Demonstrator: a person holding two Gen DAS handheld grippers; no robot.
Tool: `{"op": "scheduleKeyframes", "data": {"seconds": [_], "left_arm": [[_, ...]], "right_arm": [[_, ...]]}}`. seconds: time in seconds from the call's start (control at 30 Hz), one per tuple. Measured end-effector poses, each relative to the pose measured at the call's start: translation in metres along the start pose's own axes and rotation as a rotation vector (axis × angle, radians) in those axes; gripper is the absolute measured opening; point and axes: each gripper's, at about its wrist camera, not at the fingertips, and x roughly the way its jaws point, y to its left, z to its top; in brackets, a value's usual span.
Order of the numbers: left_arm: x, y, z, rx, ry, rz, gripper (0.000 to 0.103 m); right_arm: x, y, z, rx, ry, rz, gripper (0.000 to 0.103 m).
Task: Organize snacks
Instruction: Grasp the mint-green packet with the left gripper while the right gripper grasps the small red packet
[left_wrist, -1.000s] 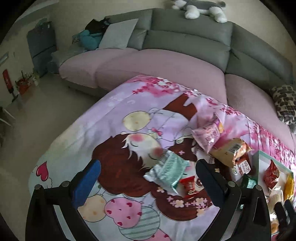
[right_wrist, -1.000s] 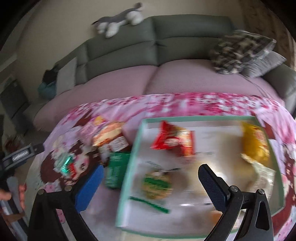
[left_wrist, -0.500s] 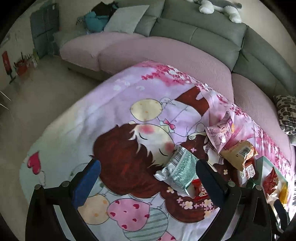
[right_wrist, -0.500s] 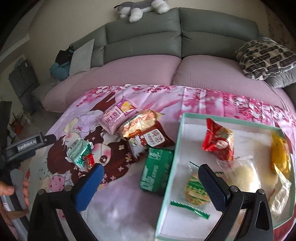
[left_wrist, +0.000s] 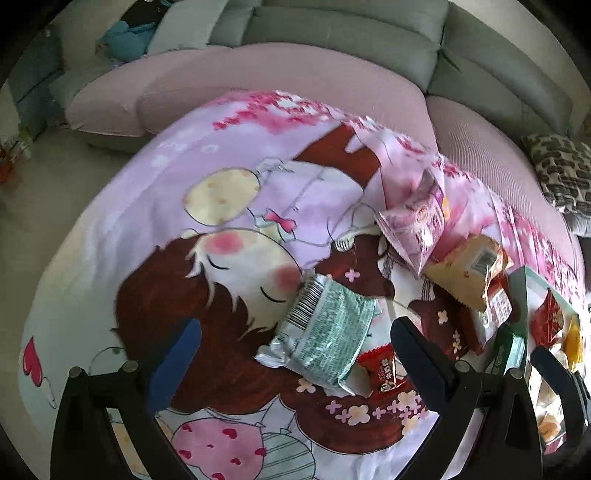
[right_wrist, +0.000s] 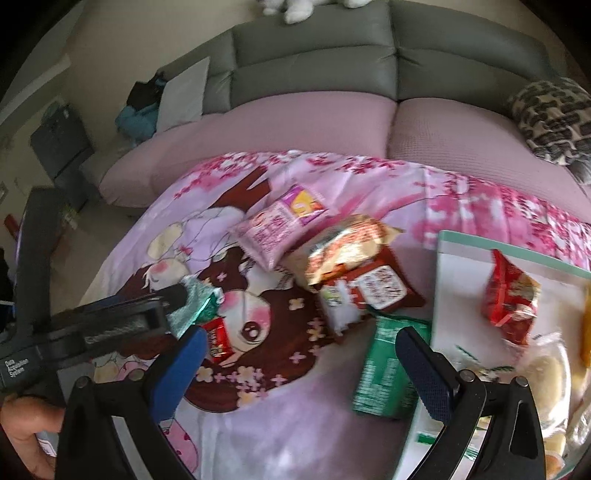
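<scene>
Snacks lie on a pink cartoon-print cloth. My left gripper is open, its fingers straddling a silver-green packet lying flat, with a small red packet beside it. My right gripper is open and empty over the cloth, with a green box by its right finger. A pink packet, a tan packet and a red-white packet lie farther back. The mint-rimmed tray at right holds a red packet and other snacks.
A grey and pink sofa curves behind the table, with a patterned cushion at right and a grey cushion at left. The left gripper's body and a hand fill the right wrist view's lower left.
My left gripper has moved forward and down until its fingers flank the silver-green packet. My right gripper has swung left, away from over the tray to the cloth beside the green box.
</scene>
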Motion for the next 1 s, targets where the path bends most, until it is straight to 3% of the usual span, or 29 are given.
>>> {"op": "scheduleKeyframes", "data": {"seconds": [0.13,0.3,0.43,0.8,1.0], "left_arm": [[0.012,0.002,-0.001,-0.001,0.033,-0.007,0.101],[0.022,-0.005,-0.004,0.020,0.060,-0.019,0.099],[0.026,-0.008,-0.003,0.022,0.072,-0.027,0.088],[0.031,-0.001,-0.004,0.018,0.090,0.018,0.085],[0.027,0.016,-0.004,-0.035,0.087,0.013,0.085]], "right_arm": [[0.010,0.012,-0.001,-0.047,0.024,-0.015,0.094],[0.020,0.010,-0.006,-0.042,0.062,-0.005,0.094],[0.023,0.013,-0.008,-0.061,0.070,-0.019,0.094],[0.031,0.024,-0.012,-0.100,0.088,-0.017,0.094],[0.040,0.037,-0.014,-0.136,0.107,-0.005,0.087]]}}
